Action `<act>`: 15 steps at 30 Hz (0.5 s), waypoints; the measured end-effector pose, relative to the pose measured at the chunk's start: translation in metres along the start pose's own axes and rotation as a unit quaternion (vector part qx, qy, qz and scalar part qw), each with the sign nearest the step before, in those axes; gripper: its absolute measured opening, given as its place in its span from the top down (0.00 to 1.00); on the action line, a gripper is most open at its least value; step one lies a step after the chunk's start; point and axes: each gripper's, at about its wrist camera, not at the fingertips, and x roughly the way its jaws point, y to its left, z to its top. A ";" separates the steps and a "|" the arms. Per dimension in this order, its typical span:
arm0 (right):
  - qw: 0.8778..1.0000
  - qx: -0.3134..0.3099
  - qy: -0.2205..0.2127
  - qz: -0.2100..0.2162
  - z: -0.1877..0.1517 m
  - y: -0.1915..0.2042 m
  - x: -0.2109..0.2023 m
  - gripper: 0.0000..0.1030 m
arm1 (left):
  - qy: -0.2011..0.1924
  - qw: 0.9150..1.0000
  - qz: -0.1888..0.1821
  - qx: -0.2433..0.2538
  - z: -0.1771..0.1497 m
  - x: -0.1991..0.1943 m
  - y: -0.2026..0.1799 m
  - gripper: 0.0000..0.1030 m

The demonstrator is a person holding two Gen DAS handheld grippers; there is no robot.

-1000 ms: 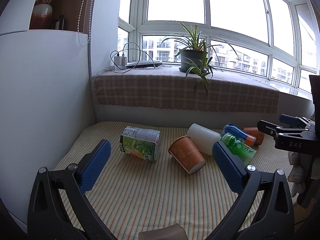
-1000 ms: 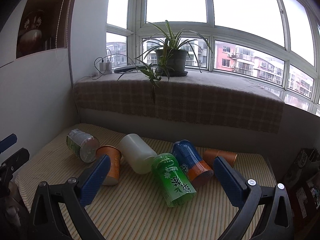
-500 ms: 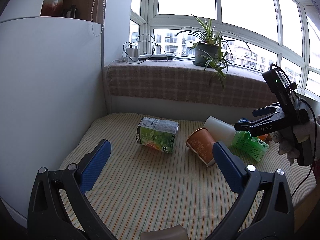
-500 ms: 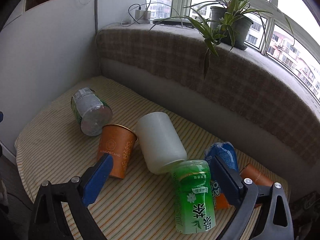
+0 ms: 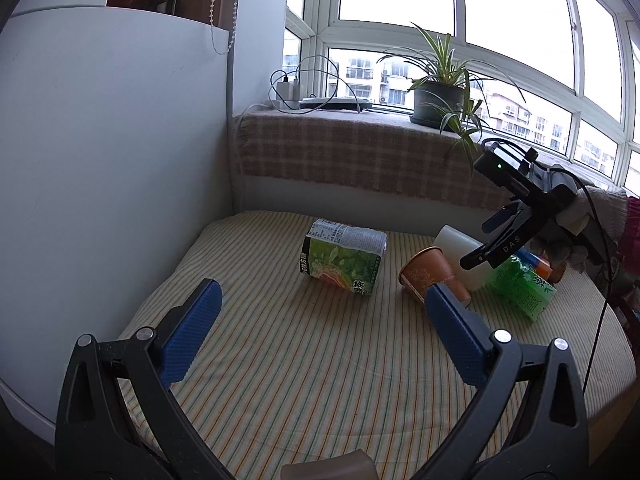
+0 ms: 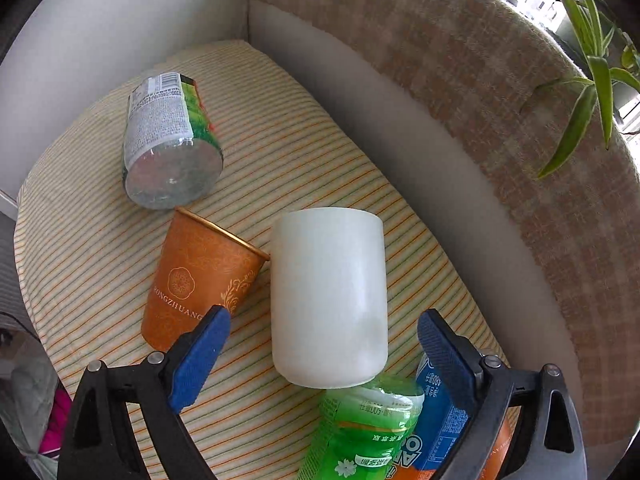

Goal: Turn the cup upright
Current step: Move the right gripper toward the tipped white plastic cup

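Right wrist view: the striped table cover (image 6: 280, 152) is filling the middle of the frame. On it the white cup (image 6: 328, 296) is lying on its side at centre, its near end touching the green bottle (image 6: 360, 428) at the bottom. The orange paper cup (image 6: 196, 276) is lying just left of it, rim apparently touching its side, though the contact is hard to confirm. A green-labelled cup (image 6: 172, 152) is lying in the upper left. The right gripper (image 6: 324, 354) is hovering with jaws wide, empty, straddling the white cup's near end. In the left wrist view, the left gripper (image 5: 320, 328) is also gaping wide and holding nothing.
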 end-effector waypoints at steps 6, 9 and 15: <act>0.999 -0.027 0.035 0.004 0.016 0.002 0.018 0.07 | 0.002 1.000 0.011 -0.006 0.001 0.005 0.008 0.00; 0.998 -0.030 0.046 0.008 0.021 0.000 0.031 0.07 | 0.001 1.000 0.016 -0.008 0.002 0.008 0.012 0.00; 0.997 -0.032 0.065 0.014 0.028 -0.003 0.056 0.17 | 0.004 1.000 0.020 -0.013 0.001 0.012 0.018 0.00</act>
